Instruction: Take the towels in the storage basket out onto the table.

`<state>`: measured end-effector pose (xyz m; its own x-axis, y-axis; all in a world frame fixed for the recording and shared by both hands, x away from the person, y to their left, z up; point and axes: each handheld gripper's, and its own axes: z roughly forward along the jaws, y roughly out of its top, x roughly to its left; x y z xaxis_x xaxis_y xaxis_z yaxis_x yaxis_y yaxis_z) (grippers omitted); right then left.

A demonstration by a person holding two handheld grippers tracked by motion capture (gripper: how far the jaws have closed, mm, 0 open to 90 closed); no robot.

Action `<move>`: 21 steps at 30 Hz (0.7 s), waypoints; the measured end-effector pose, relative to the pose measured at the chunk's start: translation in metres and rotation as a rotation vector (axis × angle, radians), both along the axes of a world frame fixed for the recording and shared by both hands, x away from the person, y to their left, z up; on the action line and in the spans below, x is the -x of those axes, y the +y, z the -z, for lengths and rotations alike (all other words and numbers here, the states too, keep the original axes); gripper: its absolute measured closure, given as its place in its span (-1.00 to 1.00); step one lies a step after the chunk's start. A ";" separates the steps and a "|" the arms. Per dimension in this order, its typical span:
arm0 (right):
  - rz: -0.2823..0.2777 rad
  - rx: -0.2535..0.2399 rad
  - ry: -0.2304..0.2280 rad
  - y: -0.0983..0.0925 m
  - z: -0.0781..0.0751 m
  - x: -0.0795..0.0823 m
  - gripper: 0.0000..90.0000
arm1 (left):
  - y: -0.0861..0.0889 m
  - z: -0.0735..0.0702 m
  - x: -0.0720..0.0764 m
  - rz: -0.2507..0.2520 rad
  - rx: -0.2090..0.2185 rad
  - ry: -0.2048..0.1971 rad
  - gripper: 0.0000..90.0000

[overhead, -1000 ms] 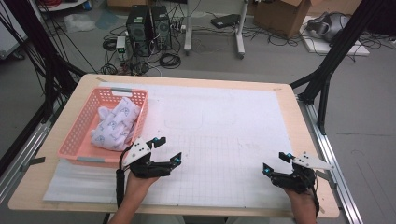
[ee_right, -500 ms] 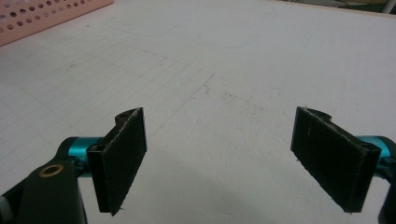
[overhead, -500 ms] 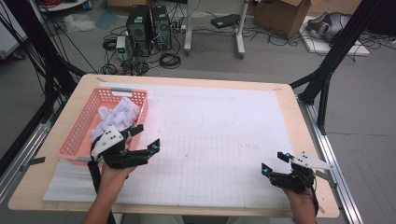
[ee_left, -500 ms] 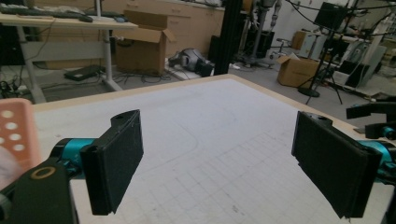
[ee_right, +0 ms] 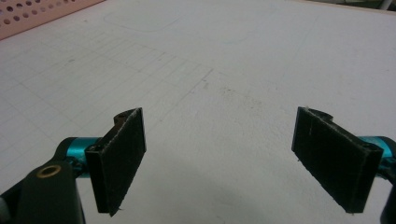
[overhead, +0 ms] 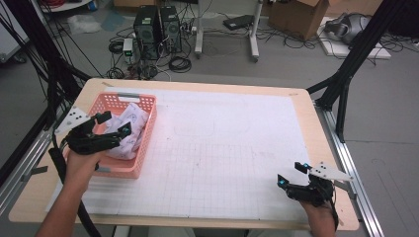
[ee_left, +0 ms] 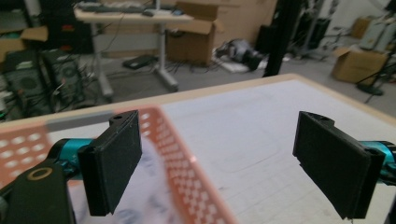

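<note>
high view: left gripper (overhead: 112, 124) hangs with jaws spread over the pink basket (overhead: 147, 129), likely to grab the white printed cloth (overhead: 129, 129) inside; right gripper (overhead: 291, 174) idles gaping at the mat (overhead: 227, 148) corner | left gripper view: basket rim between 2 jaws, nothing clasped | right gripper view: bare mat between jaws

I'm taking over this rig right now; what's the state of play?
Left gripper: open, empty, over the near right corner of the pink basket.
Right gripper: open, empty, low over the white grid mat near its front right corner.
White printed cloth: bunched inside the basket.
Done: nothing grasped yet.
Left: probably grip the cloth and lift it out onto the mat.
</note>
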<state>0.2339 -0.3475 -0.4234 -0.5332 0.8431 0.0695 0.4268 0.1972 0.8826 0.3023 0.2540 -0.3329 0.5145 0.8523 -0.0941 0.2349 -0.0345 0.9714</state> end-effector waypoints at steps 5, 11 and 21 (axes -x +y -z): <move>-0.004 0.010 0.006 0.000 0.001 0.000 -0.64 | 0.016 0.009 -0.019 -0.046 -0.052 0.074 -0.64; 0.000 0.008 0.010 -0.002 0.001 0.002 -0.64 | 0.022 0.024 -0.039 -0.087 -0.084 0.172 -0.64; -0.001 0.016 0.018 -0.002 0.003 0.004 -0.64 | 0.022 0.048 -0.065 -0.105 -0.191 0.385 -0.62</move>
<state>0.2303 -0.3497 -0.4259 -0.5329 0.8436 0.0661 0.4425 0.2112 0.8715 0.3676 0.2761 -0.3809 0.3823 0.9189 -0.0972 0.5900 -0.1618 0.7910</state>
